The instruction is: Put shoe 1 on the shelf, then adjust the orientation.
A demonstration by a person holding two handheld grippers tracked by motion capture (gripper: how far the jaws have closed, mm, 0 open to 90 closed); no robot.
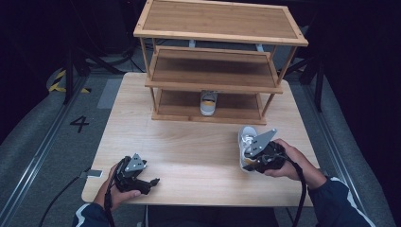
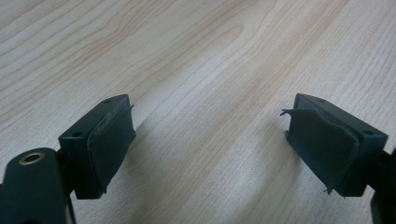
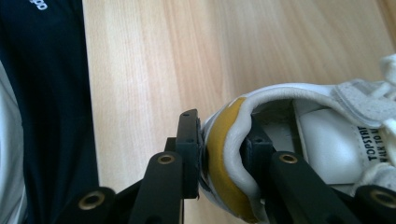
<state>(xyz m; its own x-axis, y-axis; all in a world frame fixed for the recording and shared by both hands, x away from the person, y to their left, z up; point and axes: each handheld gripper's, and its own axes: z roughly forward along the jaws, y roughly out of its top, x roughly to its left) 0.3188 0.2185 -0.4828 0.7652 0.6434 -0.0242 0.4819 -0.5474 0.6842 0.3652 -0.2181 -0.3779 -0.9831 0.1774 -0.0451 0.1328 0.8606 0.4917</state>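
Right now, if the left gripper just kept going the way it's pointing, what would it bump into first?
Most likely the table. The left gripper has its jaws open with nothing between them, and its own view looks down onto bare wood right ahead. In the high view it seems to point across the table, so how soon it would touch is unclear.

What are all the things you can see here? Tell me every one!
Held shoe: one, white with yellow heel, right side of table, pinched at the heel.
Shelf shoe: one, white, on the rack's bottom shelf.
Rack: one, wooden, three shelves, far end of table.
Table: one, light wood.
Floor number 4: one, black, left of table.
Right claw: one, black, shut on the held shoe.
Left claw: one, black, open above the table.
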